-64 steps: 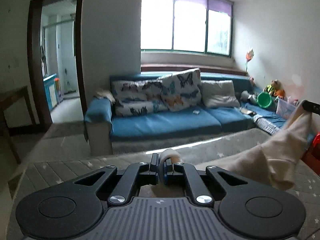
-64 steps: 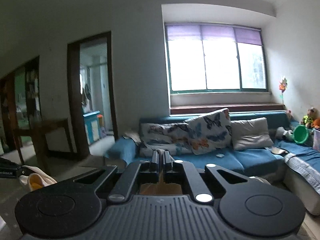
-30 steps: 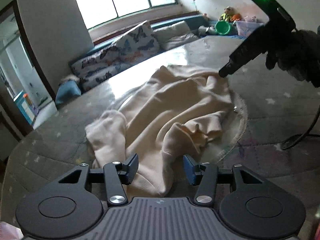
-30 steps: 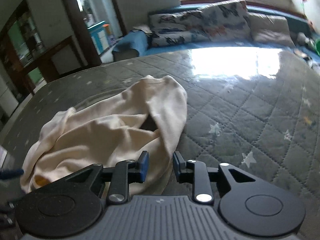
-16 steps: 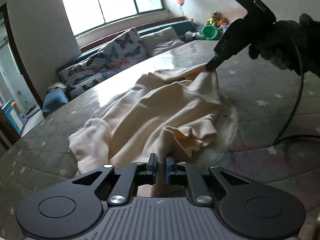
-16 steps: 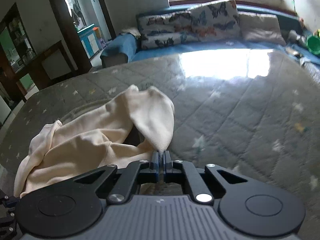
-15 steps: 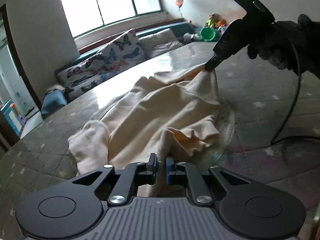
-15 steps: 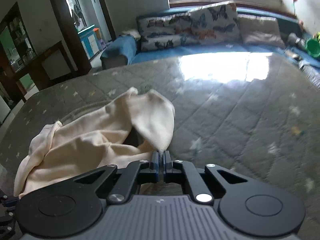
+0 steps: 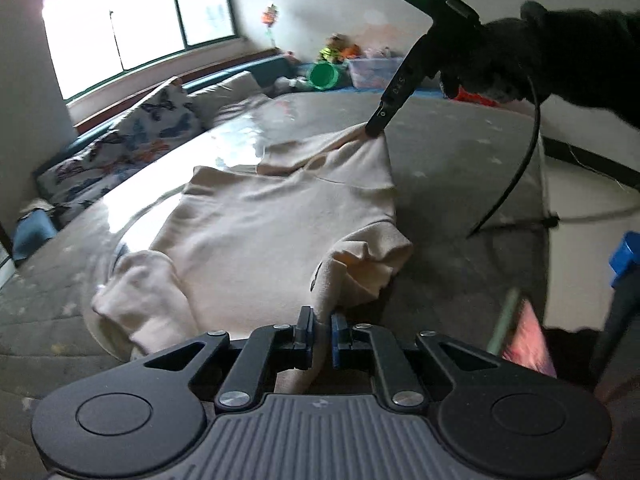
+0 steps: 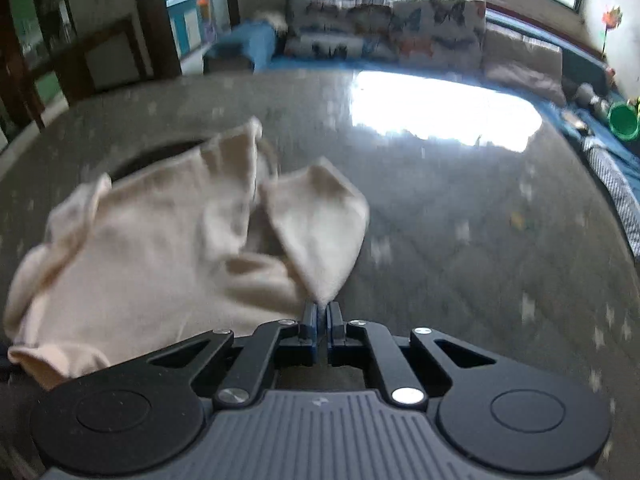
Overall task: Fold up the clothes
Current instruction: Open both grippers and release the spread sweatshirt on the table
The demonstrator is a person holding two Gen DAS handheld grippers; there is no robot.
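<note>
A cream long-sleeved garment [image 9: 272,224] lies spread and rumpled on a grey quilted bed [image 9: 460,168]. My left gripper [image 9: 320,330] is shut on a fold of its near edge. My right gripper [image 10: 322,330] is shut on a corner of the same garment [image 10: 160,256], which looks blurred in the right wrist view. In the left wrist view the right gripper [image 9: 374,130] pinches the far corner and pulls the cloth taut, held by a black-gloved hand [image 9: 560,52]. One sleeve [image 9: 148,300] lies bunched at the near left.
A blue sofa with butterfly cushions [image 10: 384,40] runs along the far side of the bed under a window. A green bucket [image 9: 324,76] and toys sit at the sofa's end. A black cable [image 9: 516,176] hangs from the right gripper. A doorway and wooden furniture [image 10: 80,56] are at left.
Both grippers, shut on the garment since half a second ago, have pulled apart. The cloth is stretched flatter and the right gripper has moved farther out.
</note>
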